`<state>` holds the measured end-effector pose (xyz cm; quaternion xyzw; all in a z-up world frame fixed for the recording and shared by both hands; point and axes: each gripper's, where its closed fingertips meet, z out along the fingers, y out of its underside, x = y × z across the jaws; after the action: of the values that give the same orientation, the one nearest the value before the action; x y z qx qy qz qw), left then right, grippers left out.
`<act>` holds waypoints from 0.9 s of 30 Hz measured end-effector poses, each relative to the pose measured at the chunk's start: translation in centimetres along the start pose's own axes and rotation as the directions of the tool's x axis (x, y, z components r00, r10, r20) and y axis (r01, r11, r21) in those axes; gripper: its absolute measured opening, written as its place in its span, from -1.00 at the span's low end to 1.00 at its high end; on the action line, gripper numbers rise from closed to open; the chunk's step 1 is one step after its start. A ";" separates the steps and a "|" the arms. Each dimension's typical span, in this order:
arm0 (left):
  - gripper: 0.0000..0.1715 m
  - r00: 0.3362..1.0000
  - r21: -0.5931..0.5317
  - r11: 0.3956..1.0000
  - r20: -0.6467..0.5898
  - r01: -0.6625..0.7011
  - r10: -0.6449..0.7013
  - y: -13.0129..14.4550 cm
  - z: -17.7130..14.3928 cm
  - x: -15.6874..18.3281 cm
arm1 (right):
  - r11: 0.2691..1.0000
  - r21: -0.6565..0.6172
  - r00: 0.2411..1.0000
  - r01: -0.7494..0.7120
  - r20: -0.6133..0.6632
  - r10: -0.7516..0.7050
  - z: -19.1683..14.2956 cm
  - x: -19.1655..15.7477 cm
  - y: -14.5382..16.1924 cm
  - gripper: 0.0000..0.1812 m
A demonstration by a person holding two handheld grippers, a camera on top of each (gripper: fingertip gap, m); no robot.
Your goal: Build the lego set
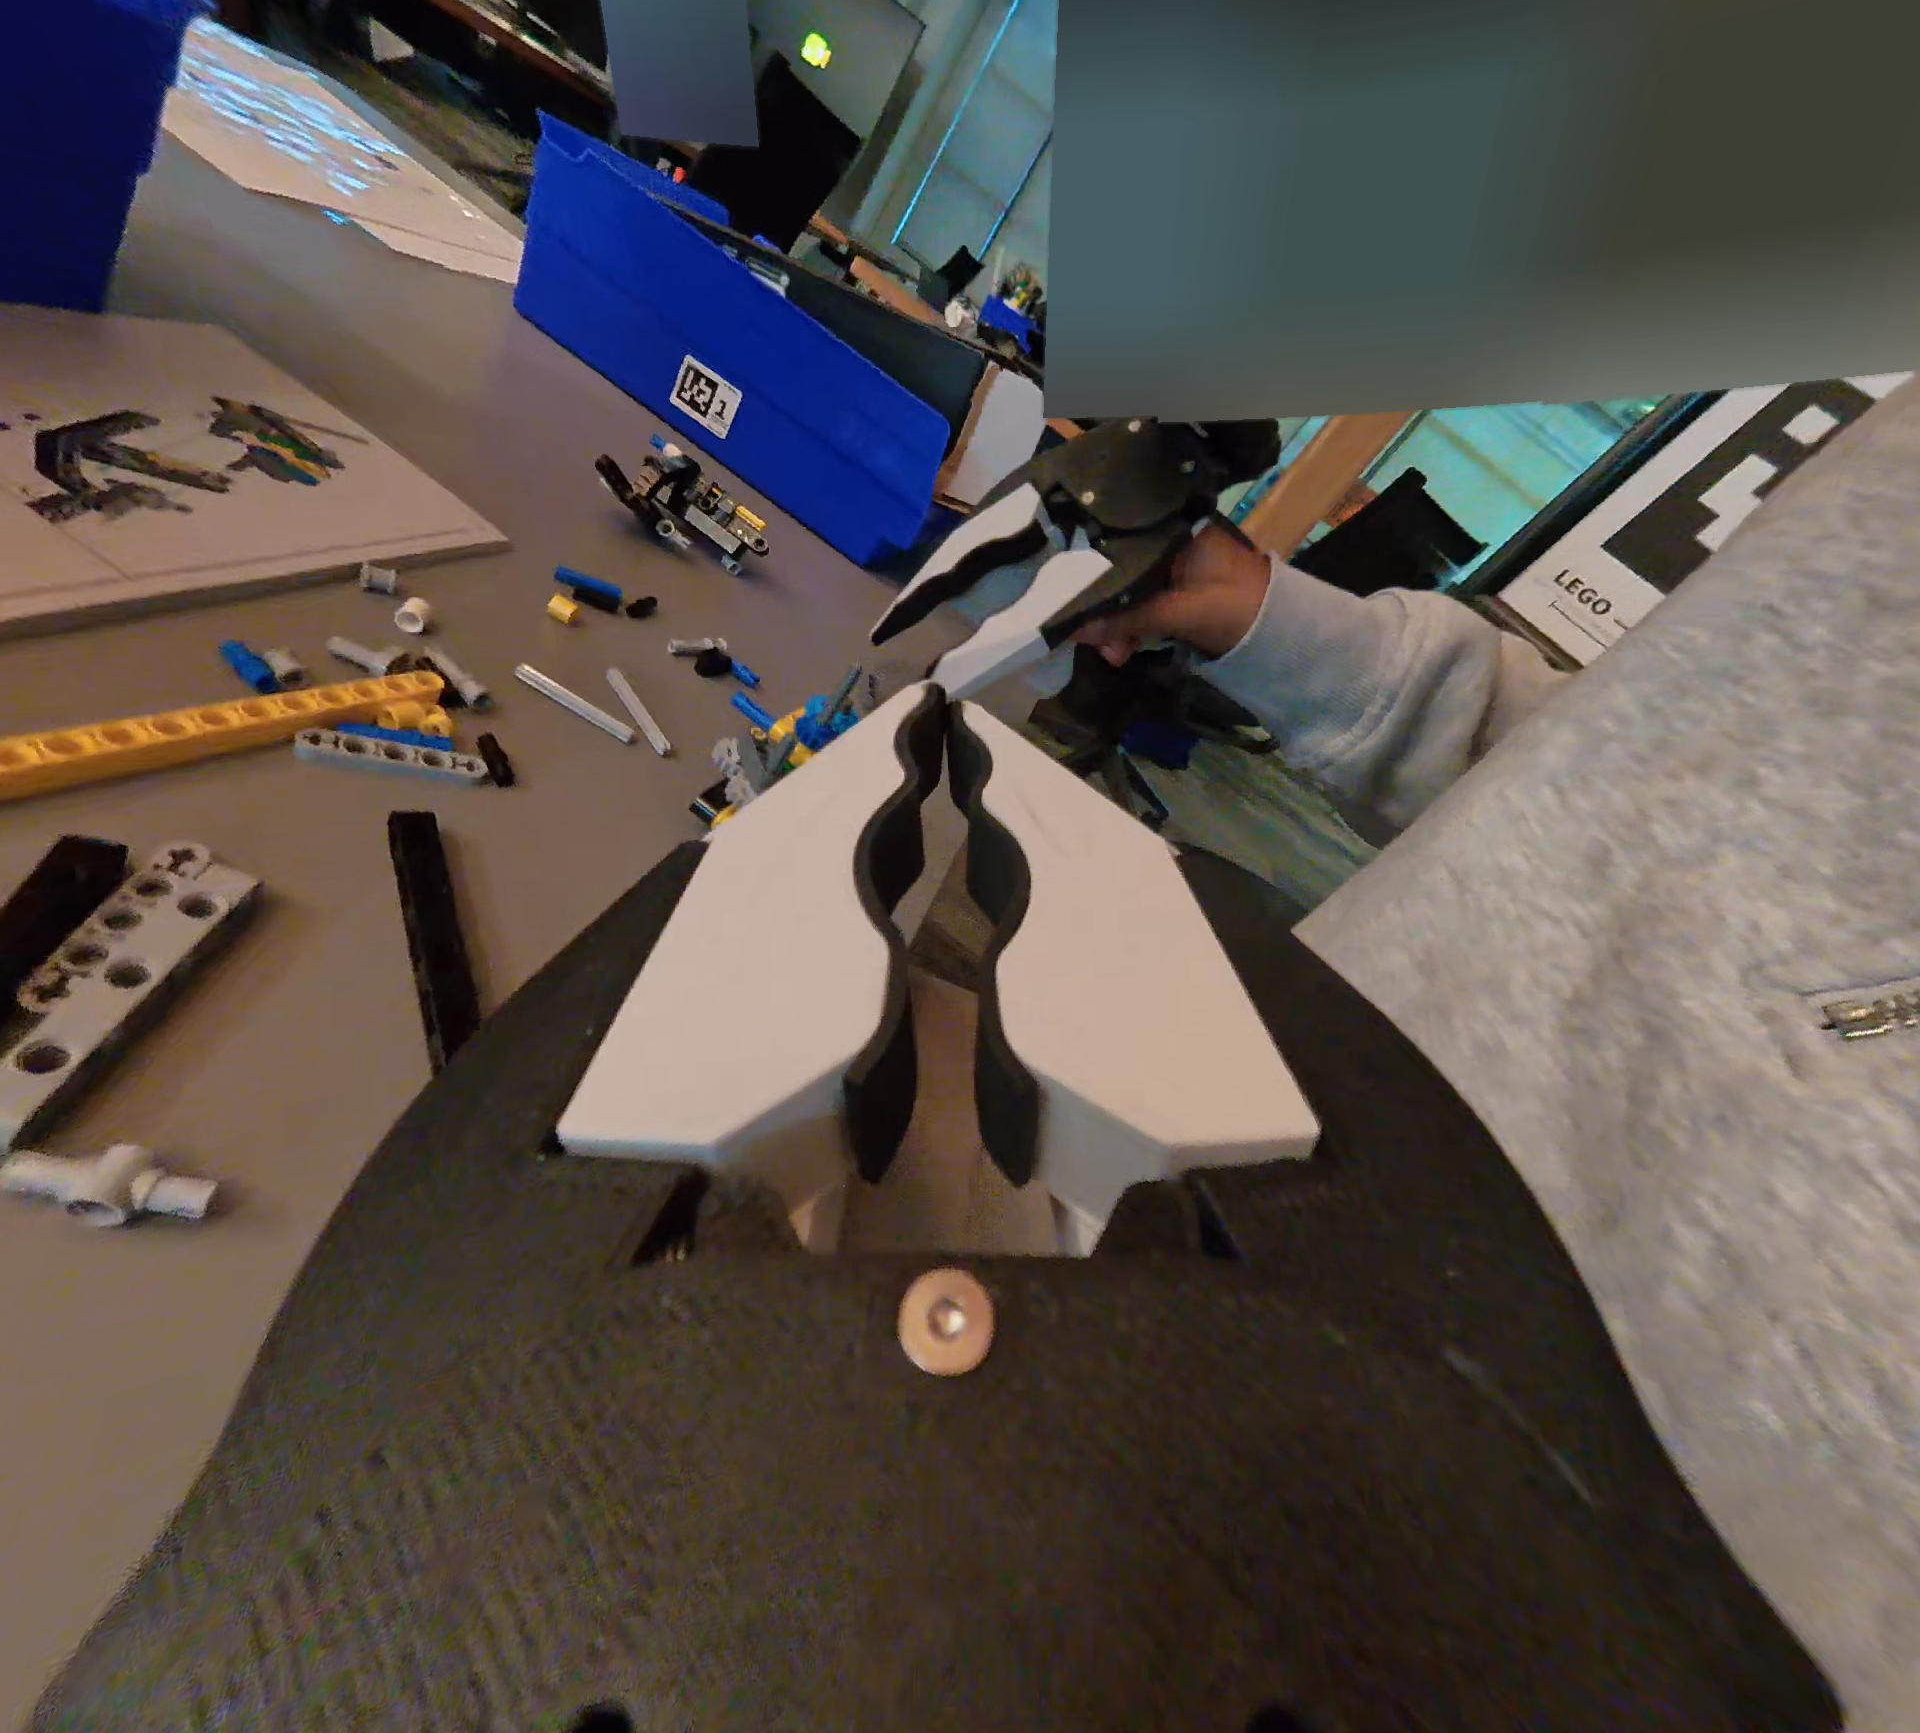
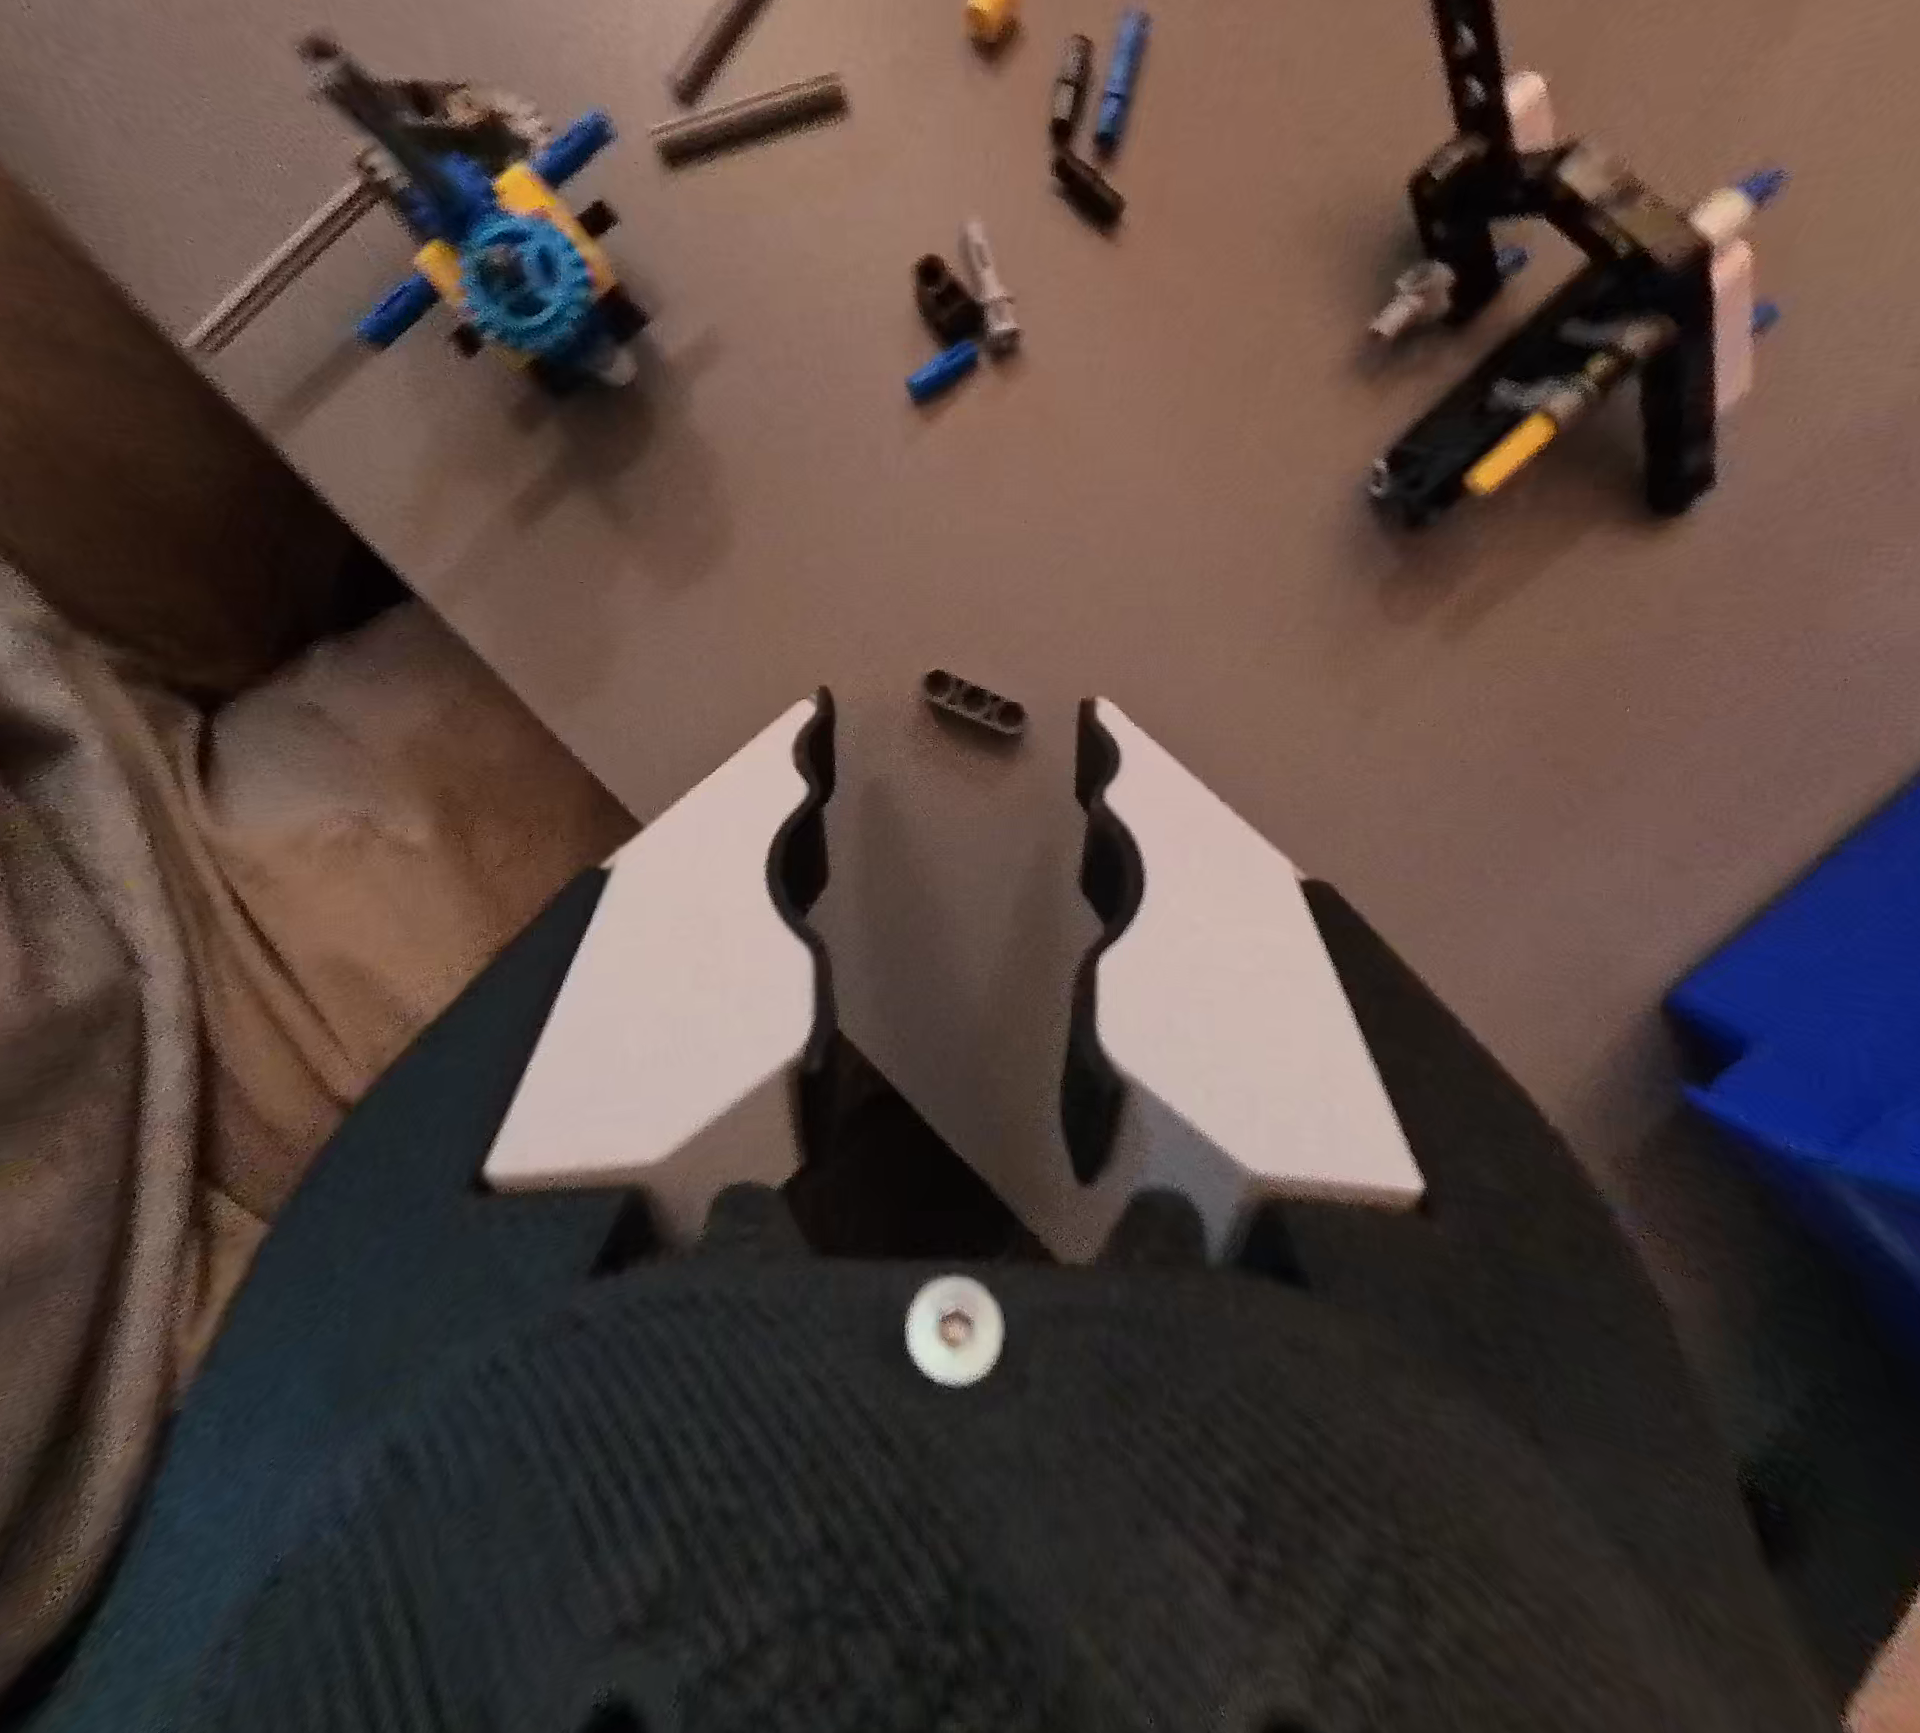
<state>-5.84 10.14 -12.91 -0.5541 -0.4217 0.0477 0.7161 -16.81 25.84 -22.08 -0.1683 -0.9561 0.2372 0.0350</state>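
My left gripper [image 1: 943, 696] is shut and empty, held above the table's near edge. My right gripper [image 2: 954, 715] is open and hovers above a small dark three-hole beam [image 2: 974, 703] that lies on the grey table [image 2: 1039, 520] between its tips. It also shows in the left wrist view [image 1: 940, 618], held by a hand. A blue-and-yellow assembly with a blue gear [image 2: 509, 270] lies to the left. A black frame assembly [image 2: 1569, 301] lies to the right, and it shows in the left wrist view [image 1: 686, 501]. Loose pins and axles [image 2: 977, 301] lie between them.
A long yellow beam [image 1: 208, 733], grey and black beams [image 1: 104, 966] and small connectors lie on the left of the table. An instruction booklet [image 1: 208, 478] lies behind them. Blue bins [image 1: 727, 374] [image 2: 1818, 1039] stand at the back and right. A grey sleeve [image 1: 1662, 852] is close on the right. The gap from one gripper's tips to the other's is roughly 20 centimetres.
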 end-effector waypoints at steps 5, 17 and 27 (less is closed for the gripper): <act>-1.00 0.999 0.002 1.000 -0.022 -0.028 0.028 -1.1 -0.3 1.3 | 0.947 0.045 0.947 0.319 0.010 -0.320 -0.3 -0.7 -0.7 -0.62; -1.00 1.000 -0.029 0.999 0.005 -0.013 0.013 2.7 -1.1 4.6 | 0.713 -0.102 0.719 0.694 0.167 -0.675 1.6 -0.2 0.5 -0.92; -1.00 0.999 -0.100 0.995 0.044 -0.025 0.029 3.6 0.1 3.7 | 0.795 -0.054 0.794 0.605 0.126 -0.595 0.8 -0.9 -1.6 -0.93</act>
<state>-2.17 13.57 -13.87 -0.5935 -0.4319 0.0490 0.6774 -16.51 23.87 -22.06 0.1547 -0.9704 0.1783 0.0519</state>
